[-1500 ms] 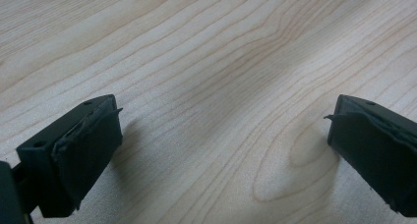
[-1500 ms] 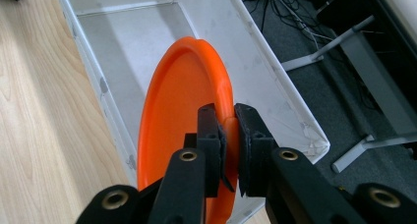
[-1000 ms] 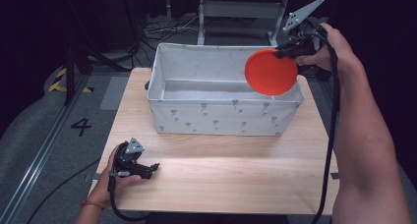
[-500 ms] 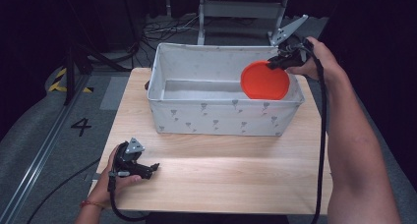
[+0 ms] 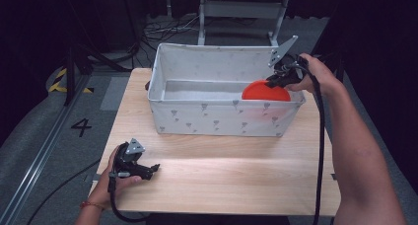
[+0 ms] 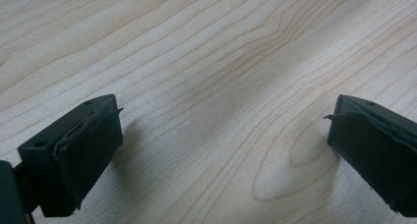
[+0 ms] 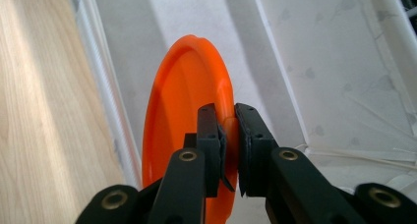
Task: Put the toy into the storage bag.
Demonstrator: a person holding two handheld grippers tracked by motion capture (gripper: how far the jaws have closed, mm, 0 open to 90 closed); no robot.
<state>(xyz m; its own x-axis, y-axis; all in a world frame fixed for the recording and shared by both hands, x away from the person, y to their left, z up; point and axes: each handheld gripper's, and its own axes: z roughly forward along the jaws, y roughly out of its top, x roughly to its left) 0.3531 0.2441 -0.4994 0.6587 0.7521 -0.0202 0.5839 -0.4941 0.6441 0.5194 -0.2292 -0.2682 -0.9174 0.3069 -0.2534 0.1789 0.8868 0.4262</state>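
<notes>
We see the right claw [image 7: 227,135] clenched on the orange plate's [image 7: 184,111] rim, holding it edge-on inside the fabric bin [image 5: 197,117], likely for lowering; the left claw [image 6: 221,135] rests released on the counter [image 6: 221,47].

A light wooden table [image 5: 222,180] is set on a grey floor [image 5: 44,151]. A metal rail [image 5: 34,170] is laid along the floor at 8 o'clock, beside a painted number 4 [image 5: 81,127]. Yellow-black hazard tape [image 5: 61,79] is seen at 10 o'clock. Cables [image 5: 162,30] and a grey metal frame [image 5: 241,10] are placed at 12 o'clock. The surroundings are left dark.
</notes>
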